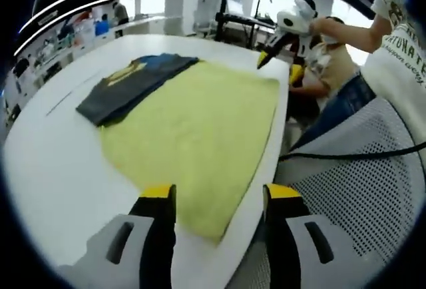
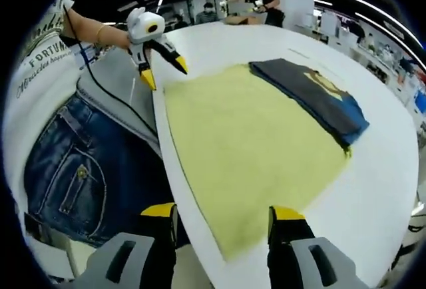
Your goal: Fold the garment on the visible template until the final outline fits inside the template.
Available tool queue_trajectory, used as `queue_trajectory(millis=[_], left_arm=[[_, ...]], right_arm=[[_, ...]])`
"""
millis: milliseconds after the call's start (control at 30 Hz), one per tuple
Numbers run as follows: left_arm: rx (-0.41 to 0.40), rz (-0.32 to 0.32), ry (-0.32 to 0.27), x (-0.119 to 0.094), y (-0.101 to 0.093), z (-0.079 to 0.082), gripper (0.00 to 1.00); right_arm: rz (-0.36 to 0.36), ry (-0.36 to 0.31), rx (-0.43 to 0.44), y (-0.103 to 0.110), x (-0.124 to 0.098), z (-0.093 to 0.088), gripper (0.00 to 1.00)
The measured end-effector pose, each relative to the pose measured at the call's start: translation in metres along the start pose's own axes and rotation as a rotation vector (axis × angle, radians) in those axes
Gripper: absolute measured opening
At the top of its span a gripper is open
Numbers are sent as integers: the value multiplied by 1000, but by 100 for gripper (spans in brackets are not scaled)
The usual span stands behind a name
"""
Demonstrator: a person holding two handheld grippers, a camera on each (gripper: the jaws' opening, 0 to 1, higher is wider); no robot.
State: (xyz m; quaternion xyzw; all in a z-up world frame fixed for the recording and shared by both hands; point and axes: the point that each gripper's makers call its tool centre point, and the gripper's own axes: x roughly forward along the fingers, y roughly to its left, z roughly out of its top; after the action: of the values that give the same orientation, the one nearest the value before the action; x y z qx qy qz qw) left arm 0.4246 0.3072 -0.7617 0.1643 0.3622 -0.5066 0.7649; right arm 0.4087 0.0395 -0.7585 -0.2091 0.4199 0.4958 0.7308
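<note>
A large yellow sheet (image 1: 200,129), the template, lies flat on the white table (image 1: 53,169). A dark grey garment (image 1: 133,86) with a blue and yellow print lies folded along its far edge, partly on the yellow sheet (image 2: 253,149). My left gripper (image 1: 219,196) is open just above one near corner of the sheet, holding nothing. At the opposite corner along the same table edge, my right gripper (image 2: 223,214) is open and empty too. In the right gripper view the garment (image 2: 313,96) sits at the upper right and the left gripper (image 2: 163,69) at the top left.
A person in a white printed shirt (image 2: 40,69) and jeans (image 2: 73,169) stands at the table edge. A grey mesh seat (image 1: 373,189) and a black cable (image 1: 346,156) lie beside the table. Other people and shelves stand in the background.
</note>
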Motion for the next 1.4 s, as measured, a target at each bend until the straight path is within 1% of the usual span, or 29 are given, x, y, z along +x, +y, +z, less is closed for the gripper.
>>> queue_trajectory(millis=[67,133,200,300,333,367,433,467,533,633,667,700,733,800,900,1033,1100,1133,1200,1300,1400], left_arm=[[16,0,32,1,-1,-7,42],[30,2,39,1,-1,-10,39],[32,6,38,1,-1,-10,38],[55,14,56,3,0,-14,33],[55,12,63,3,0,-16,31],[55,15,70,4,1,-18,31],[70,15,85,4,0,-21,31],[80,20,96,4,1,-23,32],[127,10,125,4,-1,-27,33],[139,23,145,5,2,-31,29],[139,23,148,5,2,-32,30],[141,23,152,5,2,-33,30],[147,23,155,5,3,-33,30],[161,27,160,6,4,-33,29],[162,36,168,5,6,-33,27],[156,48,164,6,6,-33,26],[145,50,161,6,7,-32,26],[122,62,156,6,9,-32,23],[94,89,153,6,16,-30,17],[83,97,156,6,18,-29,13],[88,111,156,8,18,-28,11]], right_arm=[[4,34,-24,1,3,-6,39],[4,54,-35,2,5,-10,38],[8,77,-48,2,6,-13,37],[-14,133,-93,-2,6,-22,35],[-18,140,-98,-3,7,-24,35],[-18,146,-100,-3,8,-26,34],[-23,177,-134,-5,9,-31,33],[-24,179,-137,-5,10,-32,32],[-19,186,-145,-5,12,-33,29],[-25,207,-164,-7,15,-37,27],[-26,224,-177,-8,16,-39,26],[-30,211,-197,-9,15,-36,24],[-36,217,-179,-10,14,-37,23],[-43,213,-170,-13,14,-37,20],[-41,215,-172,-12,14,-37,20],[-40,222,-194,-11,14,-36,20],[-36,221,-191,-12,14,-36,19],[-35,219,-187,-12,14,-36,18],[-50,214,-178,-17,14,-34,12],[-82,211,-154,-26,15,-32,3],[-79,209,-135,-26,15,-31,2]])
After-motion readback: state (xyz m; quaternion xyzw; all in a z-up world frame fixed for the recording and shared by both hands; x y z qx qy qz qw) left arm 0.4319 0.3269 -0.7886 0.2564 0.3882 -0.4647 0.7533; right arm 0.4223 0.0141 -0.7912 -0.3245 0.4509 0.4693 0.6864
